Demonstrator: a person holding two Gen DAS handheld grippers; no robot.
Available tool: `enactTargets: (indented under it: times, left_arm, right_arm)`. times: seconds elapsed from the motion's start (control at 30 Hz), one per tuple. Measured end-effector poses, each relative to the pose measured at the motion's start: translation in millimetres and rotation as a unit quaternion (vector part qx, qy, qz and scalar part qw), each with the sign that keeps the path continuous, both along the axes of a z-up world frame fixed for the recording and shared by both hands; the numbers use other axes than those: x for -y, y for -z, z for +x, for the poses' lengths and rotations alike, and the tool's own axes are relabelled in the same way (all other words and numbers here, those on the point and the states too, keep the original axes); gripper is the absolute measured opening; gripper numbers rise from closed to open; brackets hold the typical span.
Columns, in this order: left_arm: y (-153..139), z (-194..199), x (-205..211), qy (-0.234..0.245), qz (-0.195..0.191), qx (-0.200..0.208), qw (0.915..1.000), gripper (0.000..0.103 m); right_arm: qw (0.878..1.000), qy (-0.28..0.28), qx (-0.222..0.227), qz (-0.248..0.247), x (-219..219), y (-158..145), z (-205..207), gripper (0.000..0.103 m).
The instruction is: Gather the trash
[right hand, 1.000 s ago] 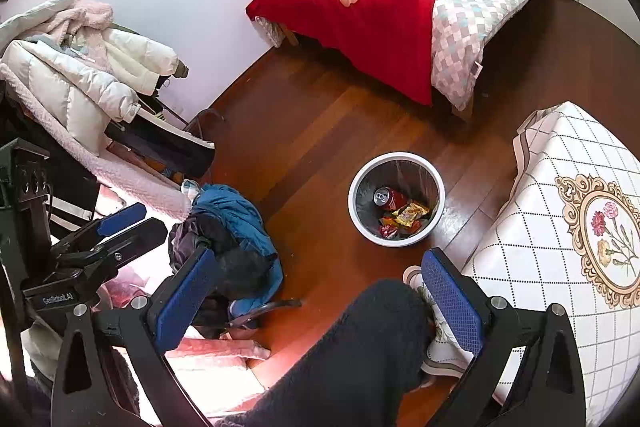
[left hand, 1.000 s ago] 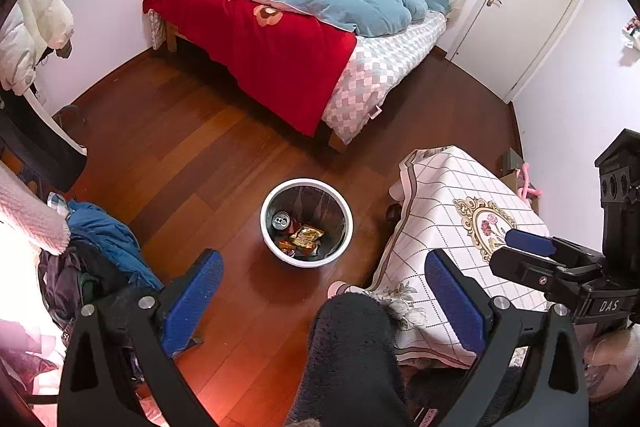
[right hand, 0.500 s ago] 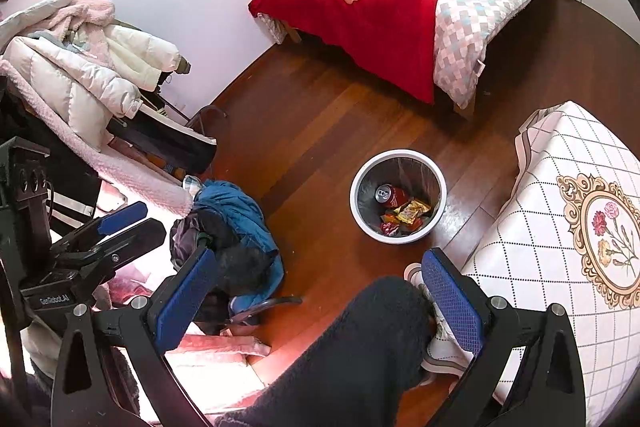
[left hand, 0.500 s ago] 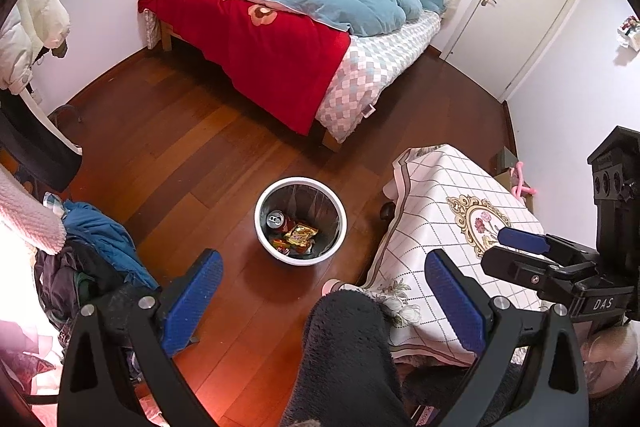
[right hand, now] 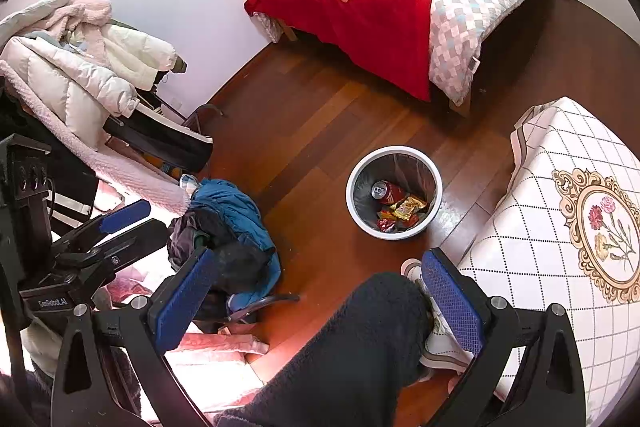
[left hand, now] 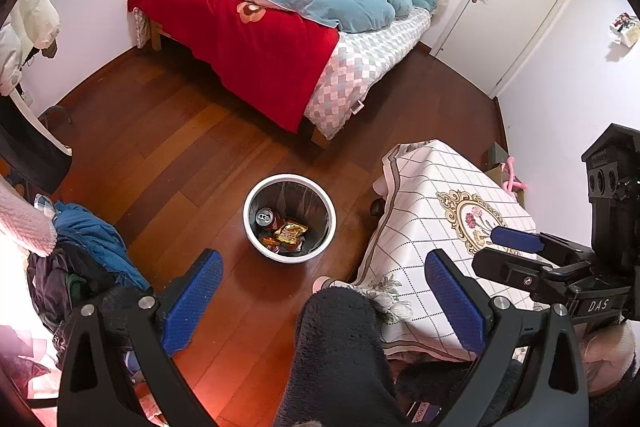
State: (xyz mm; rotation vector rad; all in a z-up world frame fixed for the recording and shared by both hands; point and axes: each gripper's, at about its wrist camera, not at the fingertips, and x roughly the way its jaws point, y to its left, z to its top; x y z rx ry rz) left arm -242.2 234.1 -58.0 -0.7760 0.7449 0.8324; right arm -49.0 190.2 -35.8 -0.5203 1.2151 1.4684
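Both the left gripper point(left hand: 322, 293) and right gripper point(right hand: 320, 291) stay spread and empty (blue pads wide), drifting slightly back from the trash bin point(left hand: 289, 218).

The trash bin point(left hand: 289, 218) wall hides its lower contents; wrappers point(right hand: 402, 215) print is too small to read.

Wood floor point(left hand: 168, 163) carries white bin point(left hand: 256, 243), bed point(left hand: 280, 67), clothes heap point(right hand: 228, 223)
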Motion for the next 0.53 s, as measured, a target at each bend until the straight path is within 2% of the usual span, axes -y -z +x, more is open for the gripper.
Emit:
enactTargets:
  times: [0.53]
  left_arm:
    - [0.3,-0.7,2.4,0.000,0.004,0.001,1.0000,0.103]
  right_arm:
    - [1.000,-0.006,-0.003,-0.003,-0.2,3.1,-3.1,0.103]
